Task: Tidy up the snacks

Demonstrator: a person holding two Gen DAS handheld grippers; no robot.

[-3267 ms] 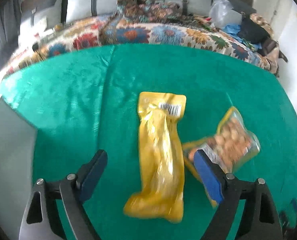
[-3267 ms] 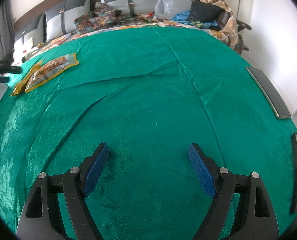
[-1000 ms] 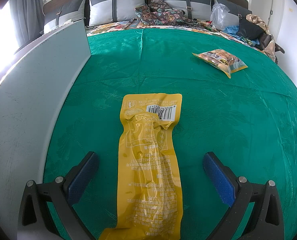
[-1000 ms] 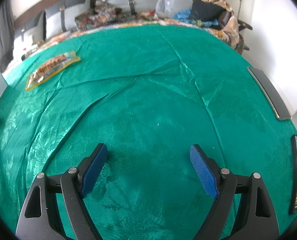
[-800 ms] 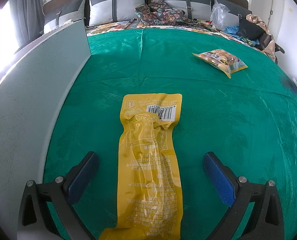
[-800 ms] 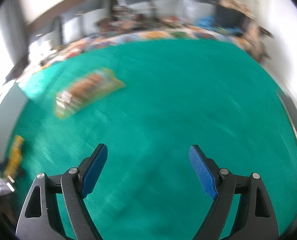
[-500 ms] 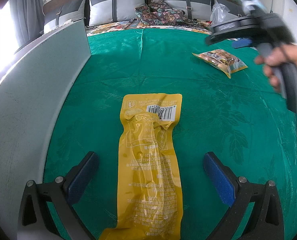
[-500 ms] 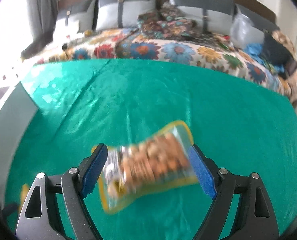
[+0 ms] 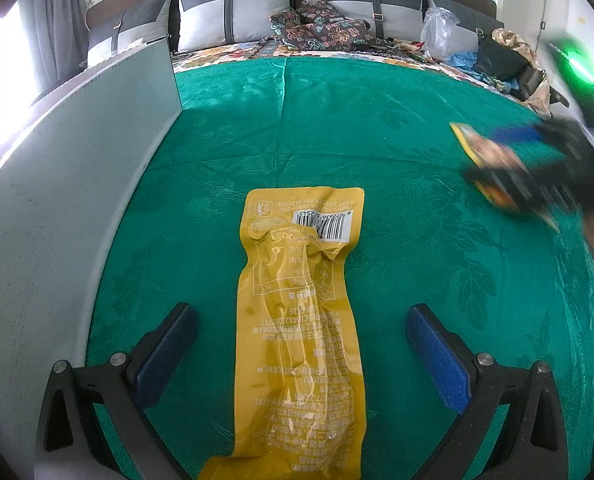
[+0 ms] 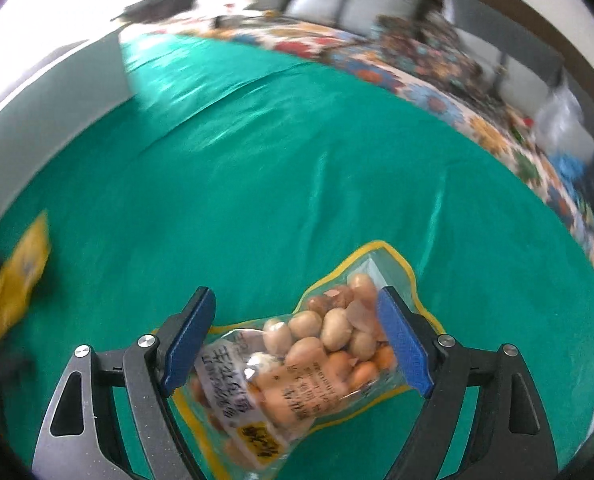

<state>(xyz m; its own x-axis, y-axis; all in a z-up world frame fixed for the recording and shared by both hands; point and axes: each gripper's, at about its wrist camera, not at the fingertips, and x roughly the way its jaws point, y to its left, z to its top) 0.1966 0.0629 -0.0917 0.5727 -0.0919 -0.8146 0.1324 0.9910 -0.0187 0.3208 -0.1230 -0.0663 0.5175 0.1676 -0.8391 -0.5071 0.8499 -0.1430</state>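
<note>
Left wrist view: left gripper (image 9: 297, 352) sits low over the green cloth (image 9: 337, 128), jaws wide apart, straddling the yellow pack (image 9: 303, 328) without touching it. The pack lies flat, long axis along the fingers, barcode end pointing away toward the pillows (image 9: 233, 16). A grey panel (image 9: 69, 184) stands along the left edge. At far right the right gripper (image 9: 513, 160) is blurred, down on the peanut bag (image 9: 489, 164).

Right wrist view: right gripper (image 10: 297, 344) is tilted down at the cloth, jaws spread, one pad on either side of the peanut bag (image 10: 309, 356); whether they touch it is unclear. The bag lies diagonally, clear end pointing up-right, label end toward the camera.
</note>
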